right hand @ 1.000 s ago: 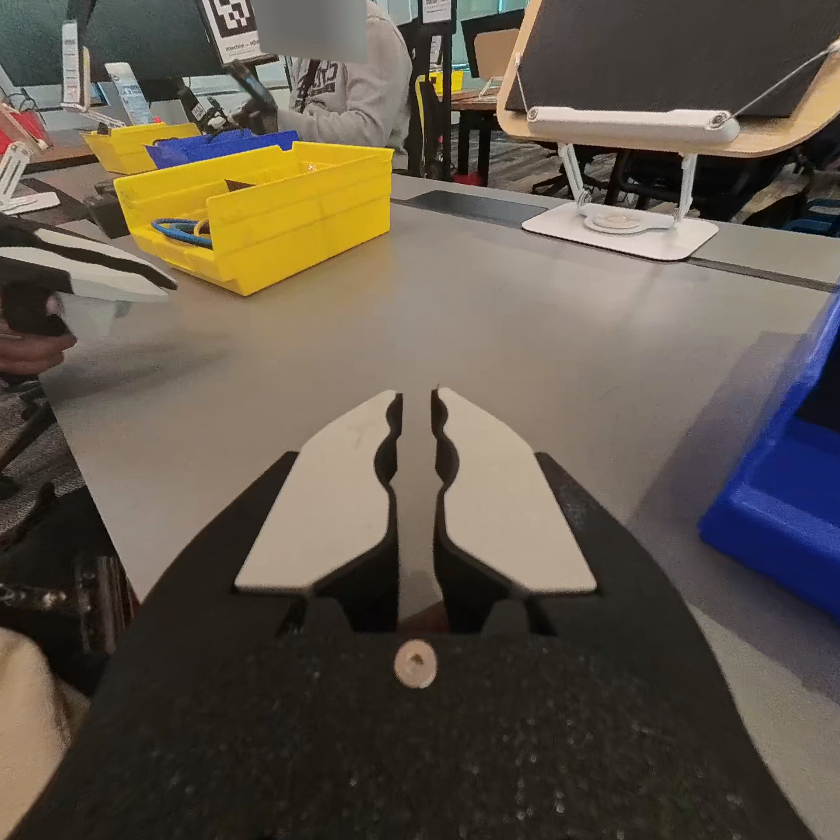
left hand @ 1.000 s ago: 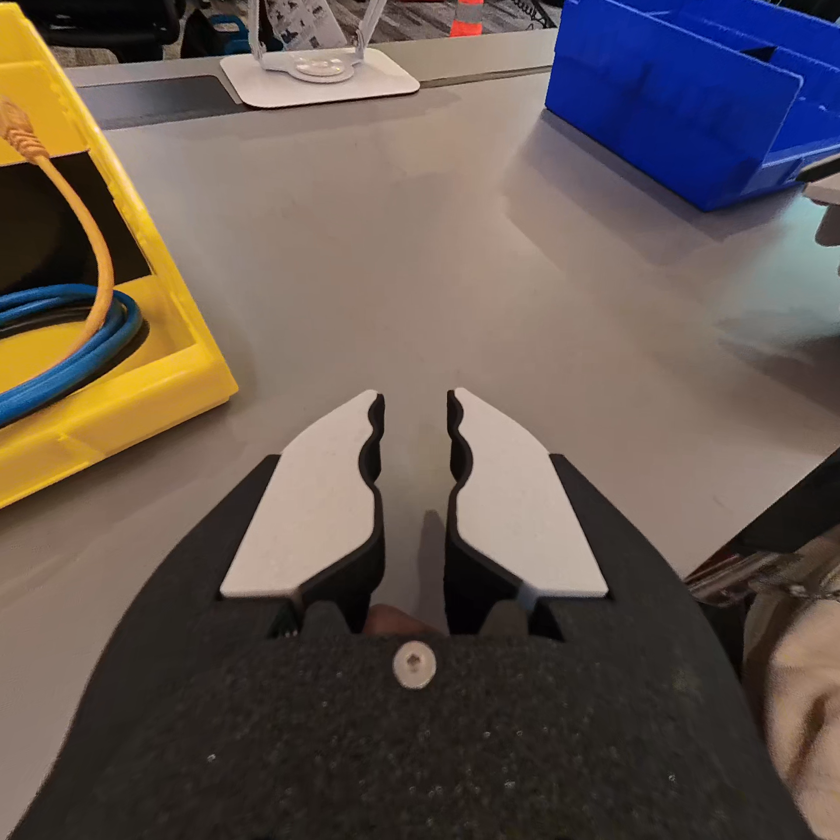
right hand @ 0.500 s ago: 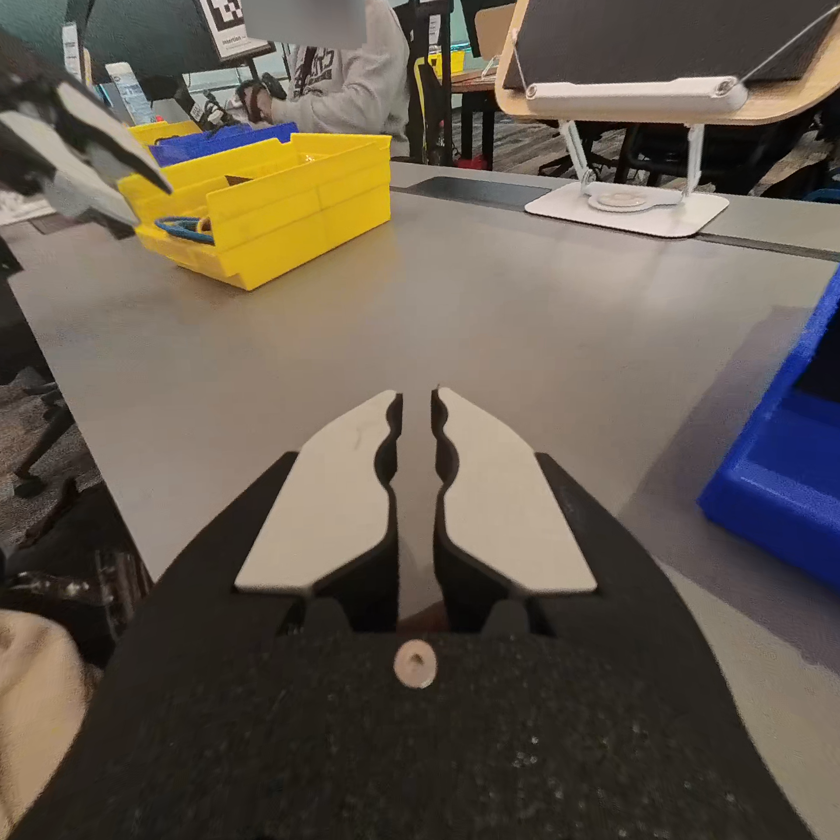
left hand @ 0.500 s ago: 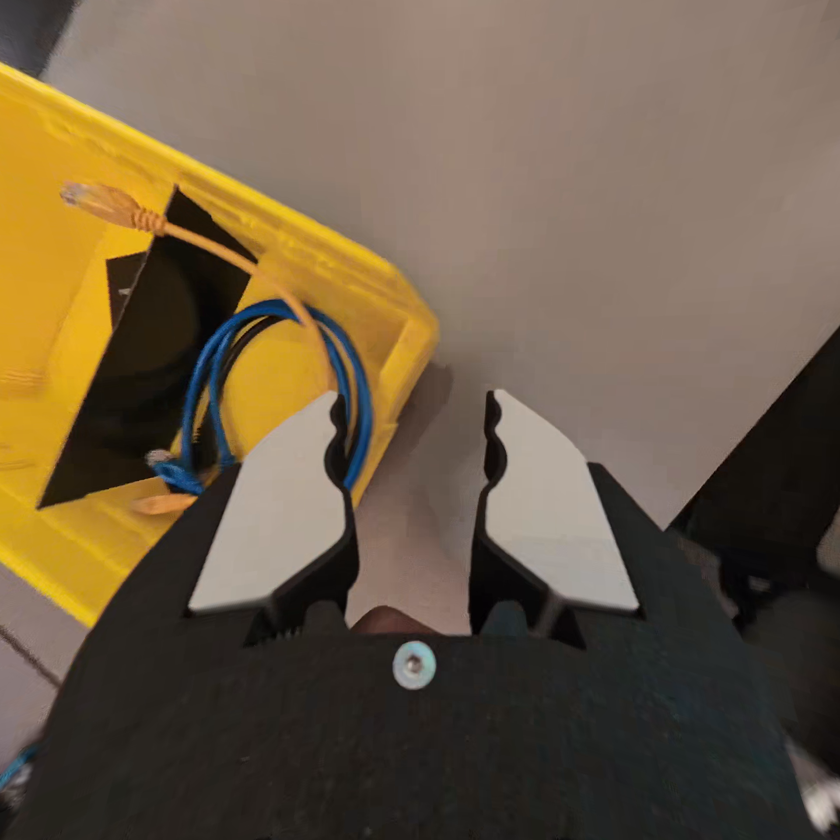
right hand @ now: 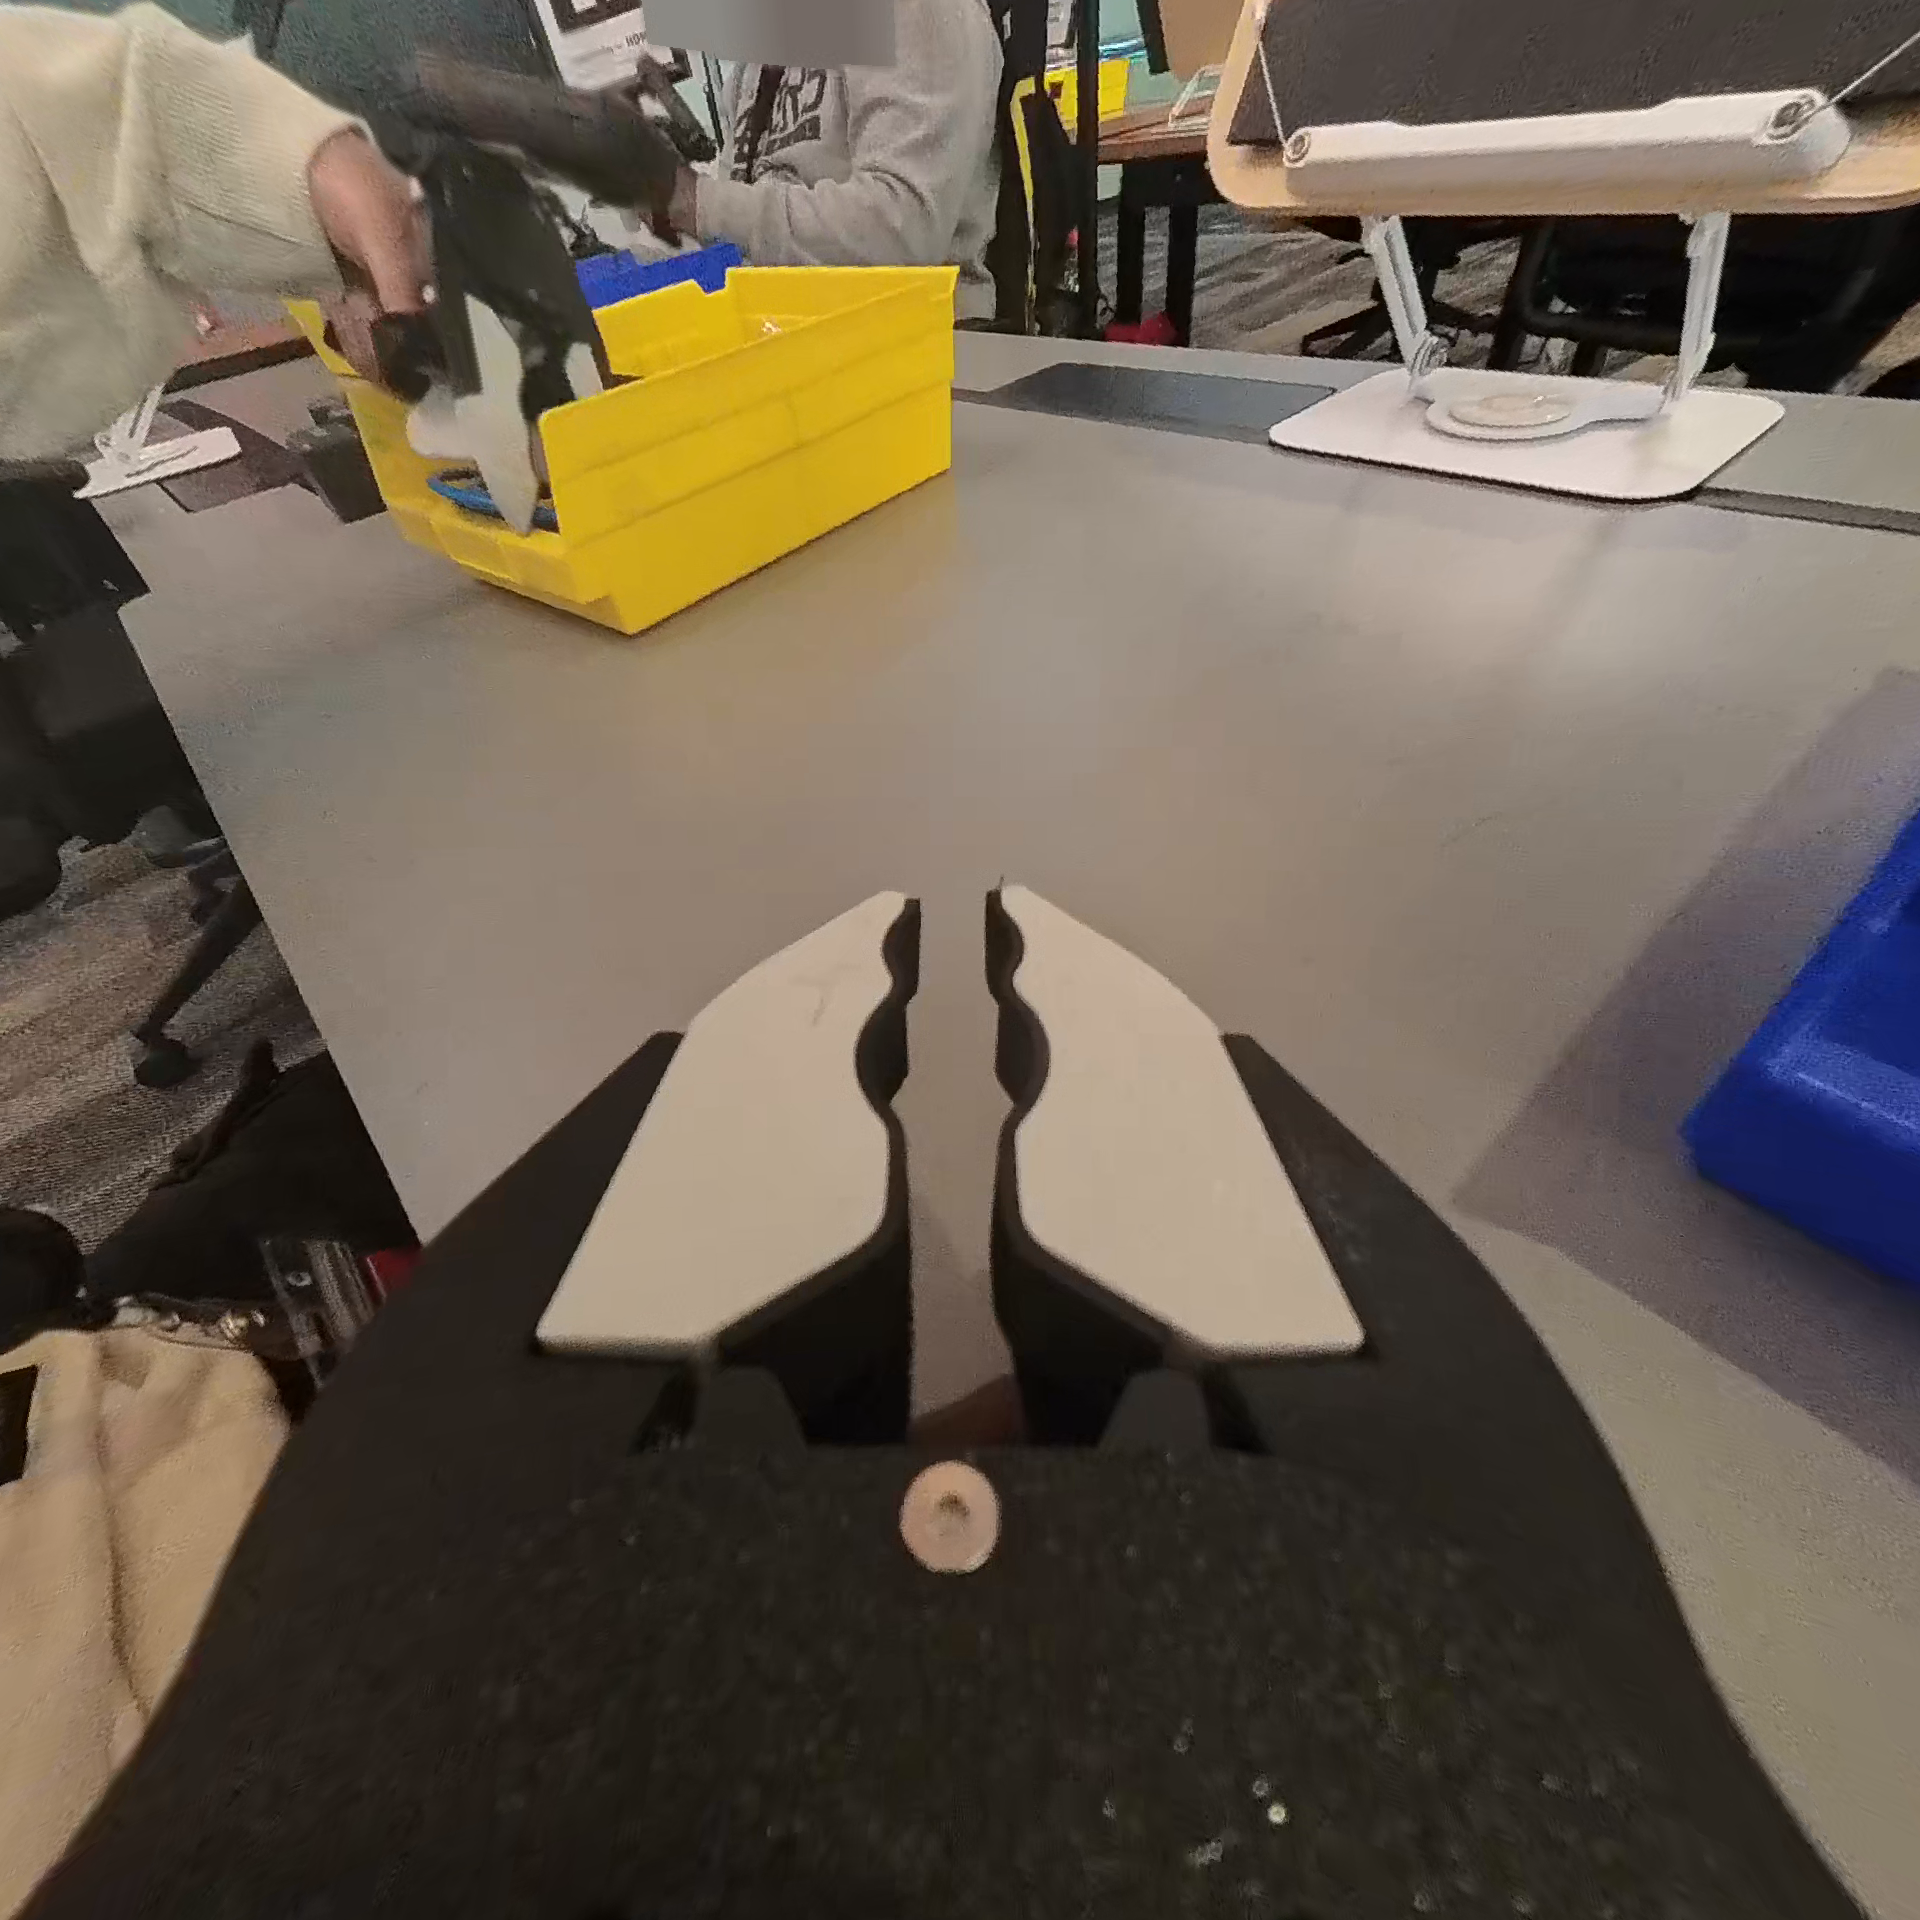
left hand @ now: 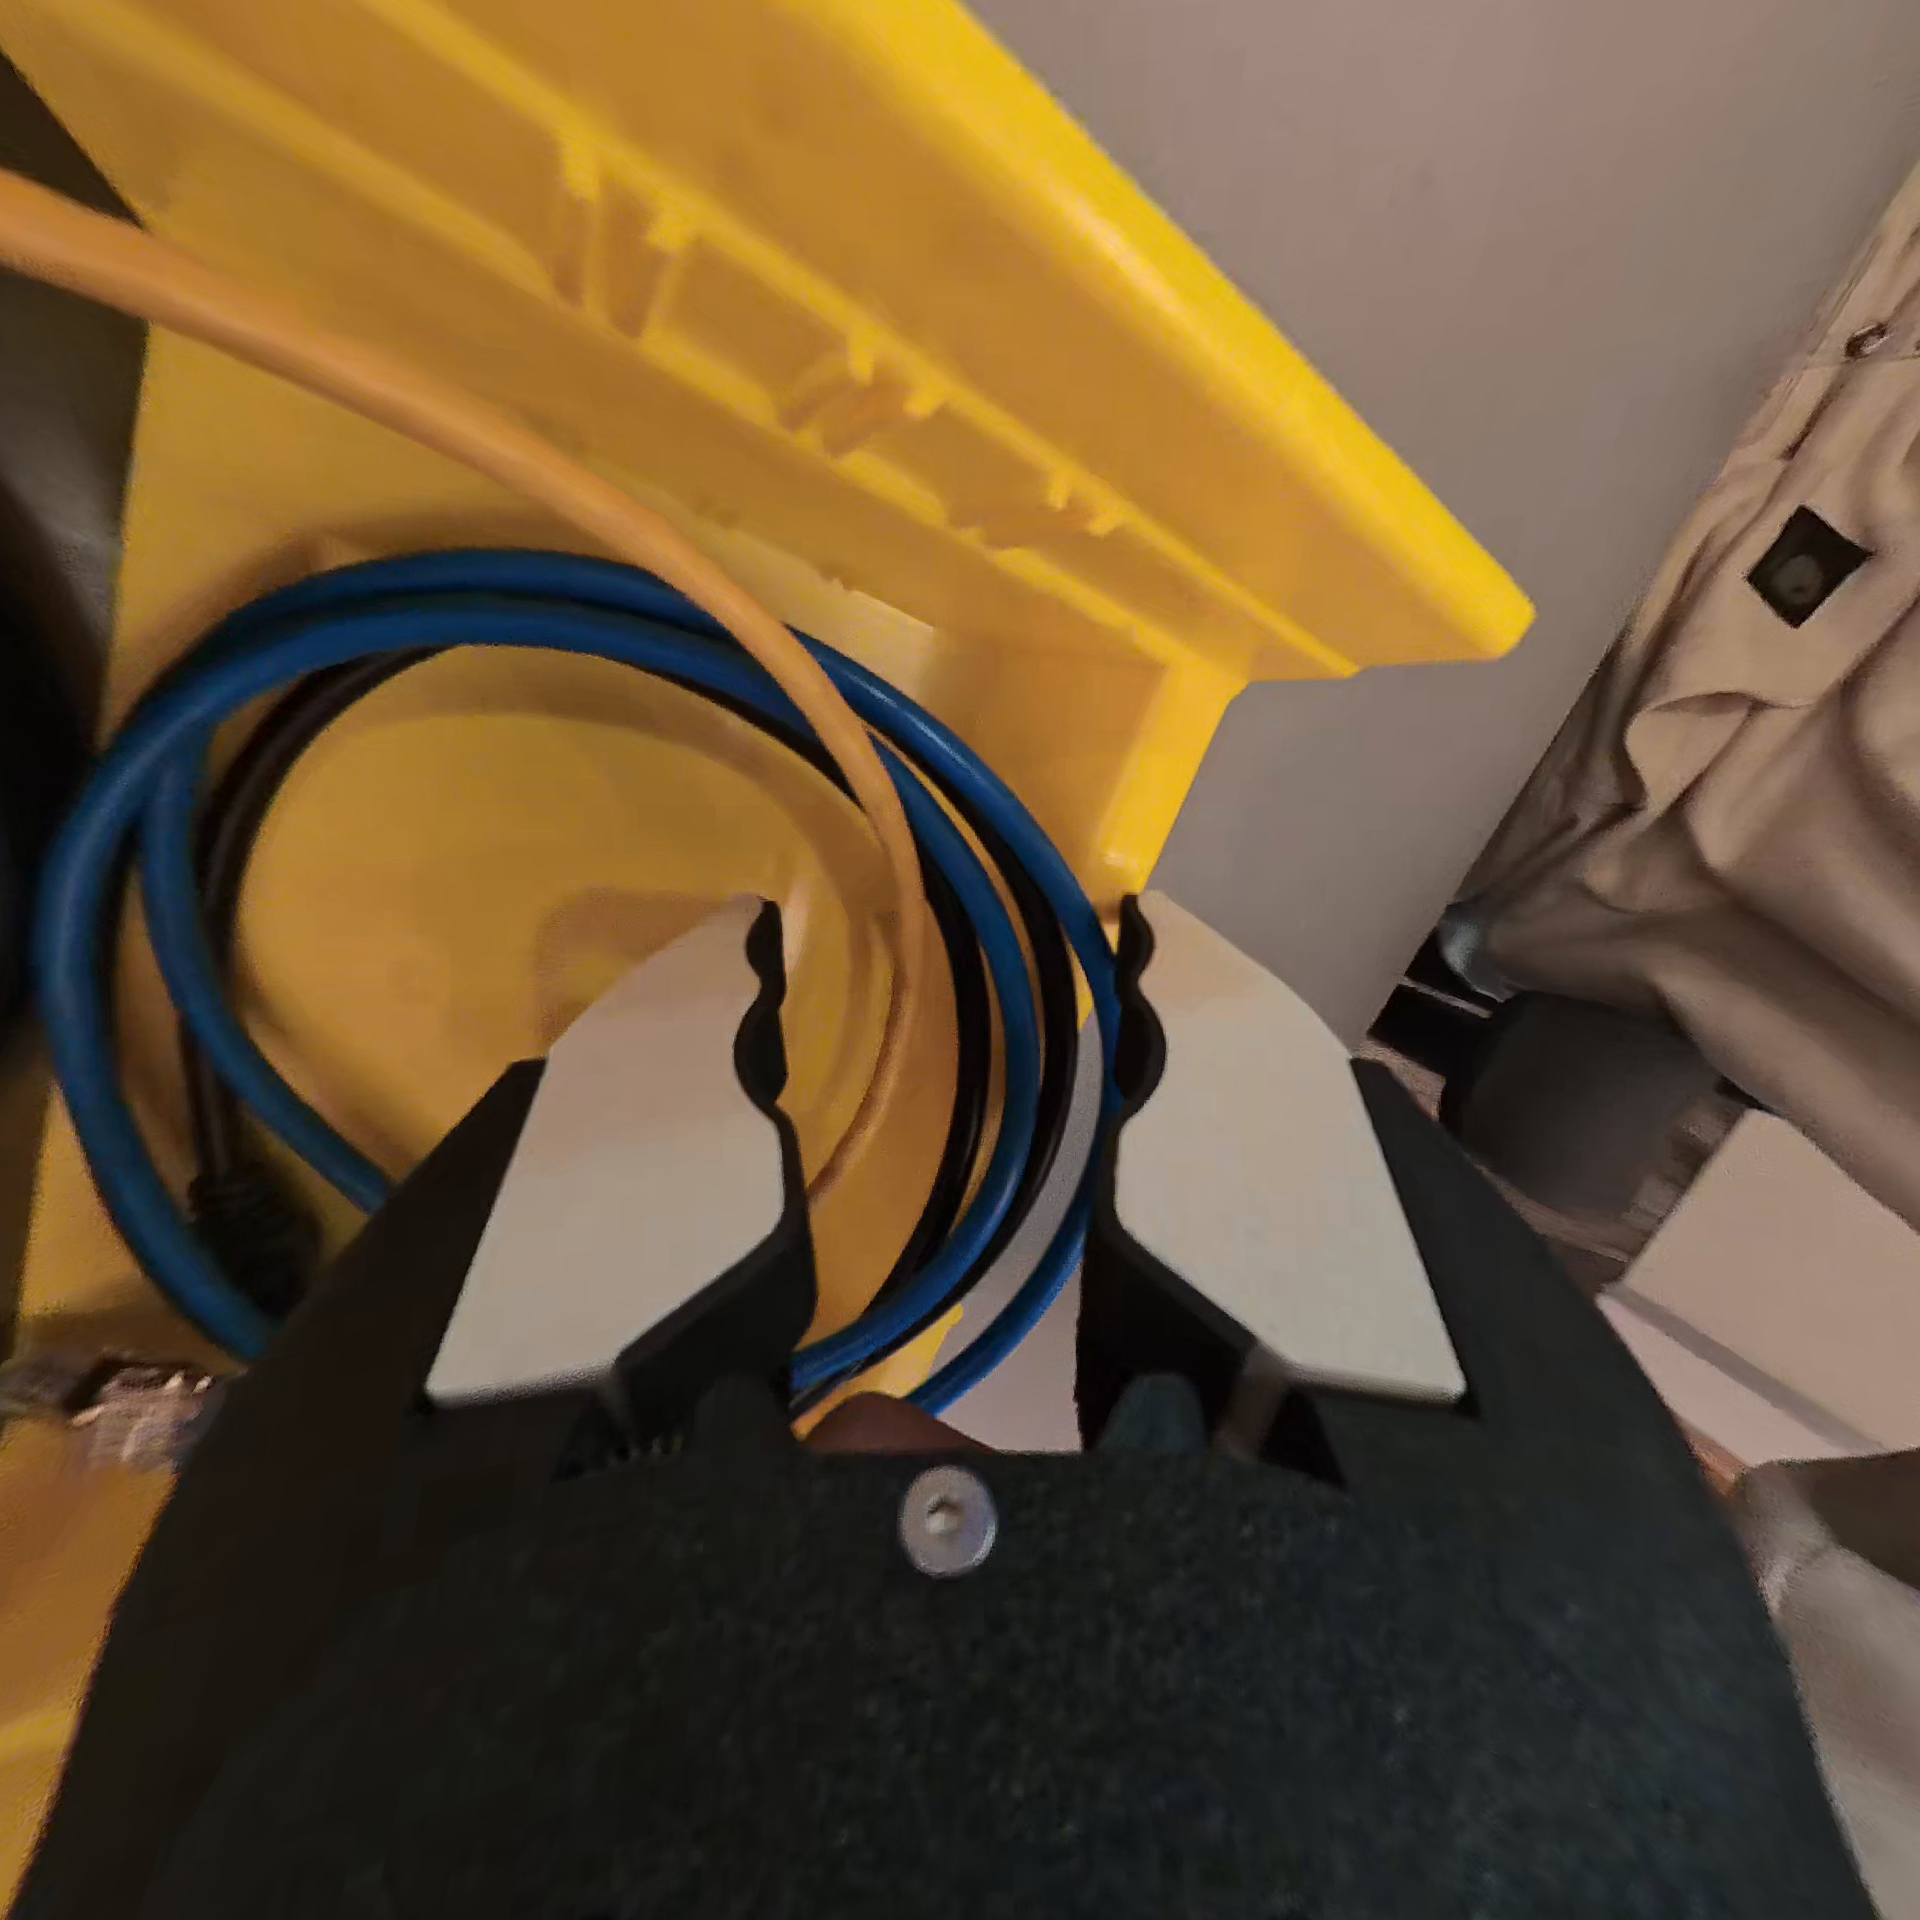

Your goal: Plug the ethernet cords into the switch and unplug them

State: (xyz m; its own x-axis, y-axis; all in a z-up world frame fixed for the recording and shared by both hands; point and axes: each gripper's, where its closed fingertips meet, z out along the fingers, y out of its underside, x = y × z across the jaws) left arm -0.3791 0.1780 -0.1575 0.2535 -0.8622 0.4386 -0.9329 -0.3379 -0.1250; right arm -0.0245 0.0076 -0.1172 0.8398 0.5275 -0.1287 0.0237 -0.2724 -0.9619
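Observation:
In the left wrist view a yellow bin [left hand: 935, 343] holds a coiled blue cord [left hand: 125, 831], a black cord [left hand: 249, 1205] and an orange cord [left hand: 416, 395]. My left gripper [left hand: 940, 914] is open and points down into the bin's near corner. Loops of all three cords run between its fingers, and nothing is gripped. A clear plug [left hand: 104, 1392] lies at the left edge. A dark object [left hand: 26, 727] shows at the far left, too cut off to identify. My right gripper [right hand: 953, 899] hovers over the bare table, nearly closed and empty. The right wrist view shows the left gripper [right hand: 499, 457] dipping into the bin [right hand: 748, 468].
A blue bin [right hand: 1829, 1122] stands at the right of the grey table [right hand: 1039, 727]. A white stand [right hand: 1527, 426] sits at the back. Another person [right hand: 852, 156] works at a table behind. The table's left edge is close to the yellow bin. About 40 centimetres separates my left fingertips from my right.
My left gripper has swung left, tipped down into the yellow bin and opened wider, now straddling the cords. My right gripper has stayed in place.

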